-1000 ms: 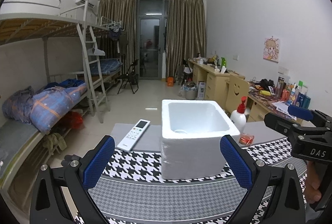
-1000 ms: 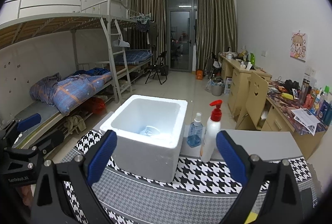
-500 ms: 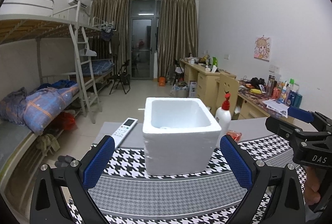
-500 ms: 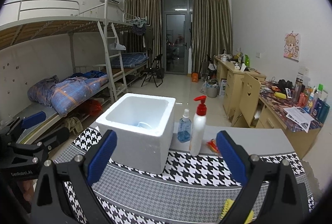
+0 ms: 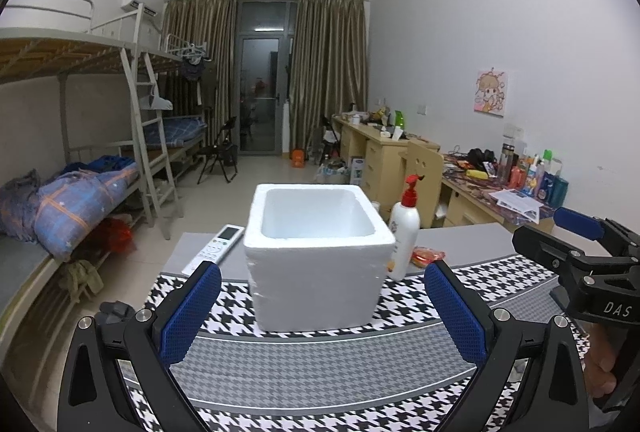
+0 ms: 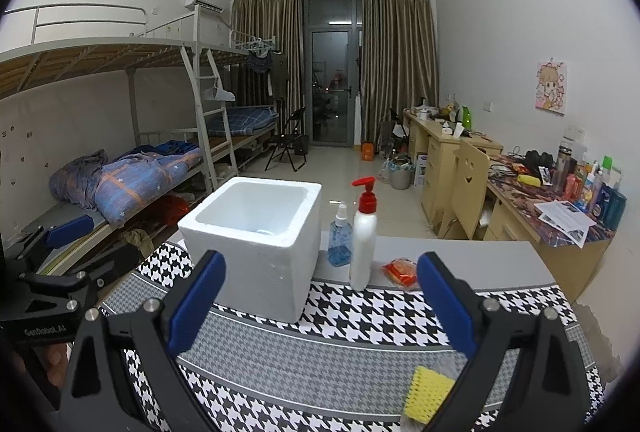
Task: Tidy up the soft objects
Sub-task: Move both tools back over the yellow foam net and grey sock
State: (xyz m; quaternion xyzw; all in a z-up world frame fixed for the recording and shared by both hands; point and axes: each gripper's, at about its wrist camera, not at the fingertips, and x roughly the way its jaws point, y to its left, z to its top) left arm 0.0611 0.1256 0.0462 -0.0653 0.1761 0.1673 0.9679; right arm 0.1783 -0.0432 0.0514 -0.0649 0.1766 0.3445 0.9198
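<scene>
Left gripper (image 5: 322, 310): jaws spread wide, nothing between them, hovering over the houndstooth cloth (image 5: 320, 368) just short of the foam box (image 5: 318, 256). Right gripper (image 6: 322, 298): also wide open and empty, same height, box off to its left front.

Foam box is the landmark. It is open-topped and sits on the far part of the cloth. Something pale lies at the bottom; only a sliver shows over the rim, can't identify it. Remote (image 5: 214, 250) lies left of the box on bare grey tabletop. Pump bottle (image 6: 363, 236) stands just right of the box; blue spray bottle (image 6: 339, 242) is behind it, hidden from the left wrist view. Orange packet (image 6: 401, 268) lies right of the pump bottle, contents unreadable.

Yellow sponge (image 6: 426, 394) is nearest the right gripper, under its right finger, partly cut off by it.

Cloth in front of the box is bare between both grippers. The table's right edge is close to the desk (image 6: 560, 228).
</scene>
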